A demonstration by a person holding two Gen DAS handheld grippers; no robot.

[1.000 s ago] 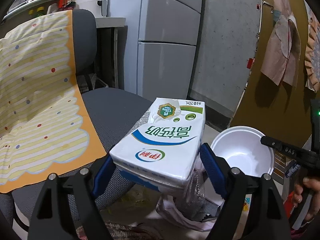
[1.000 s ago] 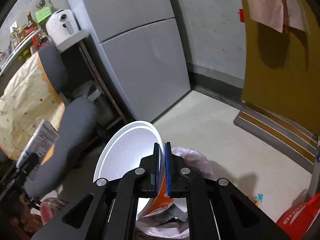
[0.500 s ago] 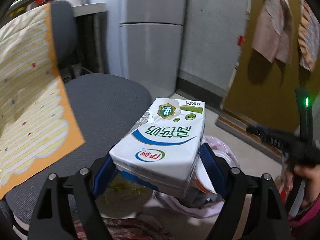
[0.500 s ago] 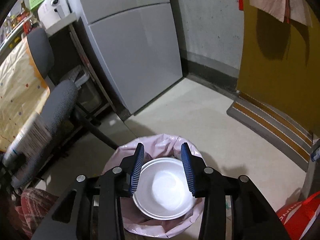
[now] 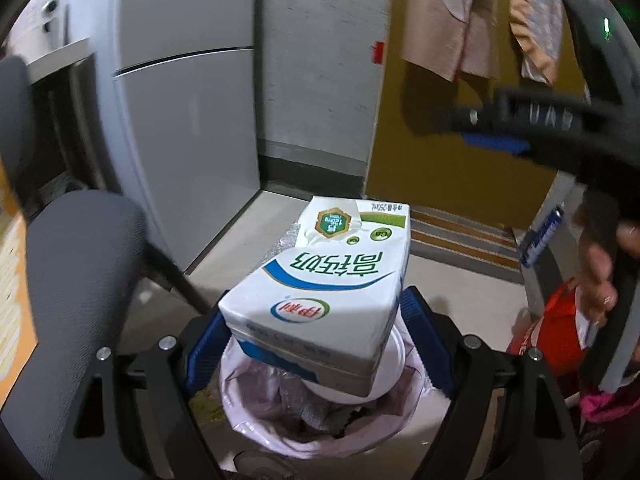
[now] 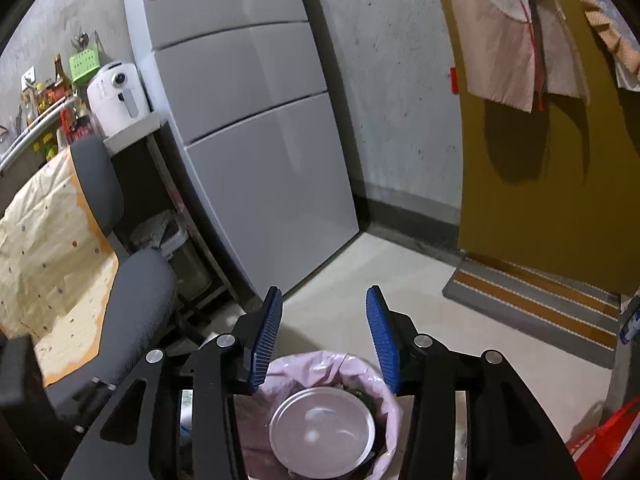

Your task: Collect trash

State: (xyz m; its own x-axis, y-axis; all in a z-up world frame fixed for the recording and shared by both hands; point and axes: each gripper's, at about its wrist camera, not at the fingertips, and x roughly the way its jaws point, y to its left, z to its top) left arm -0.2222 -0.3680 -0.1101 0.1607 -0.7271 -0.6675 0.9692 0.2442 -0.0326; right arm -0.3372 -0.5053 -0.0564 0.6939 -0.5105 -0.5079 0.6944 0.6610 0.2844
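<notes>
Left gripper (image 5: pixel 316 344) clamps the milk carton (image 5: pixel 320 296) above the bin (image 5: pixel 320 436). Centre it, then release. Right gripper (image 6: pixel 324 336) gapes, empty

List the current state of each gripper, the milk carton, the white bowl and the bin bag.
left gripper: shut on the milk carton, above the bin.
milk carton: held, lying flat between the blue pads, not yet dropped.
right gripper: open, holding nothing.
white bowl: in the bin, upright.
pink bin bag: mouth open, holding the bowl and other trash.
</notes>
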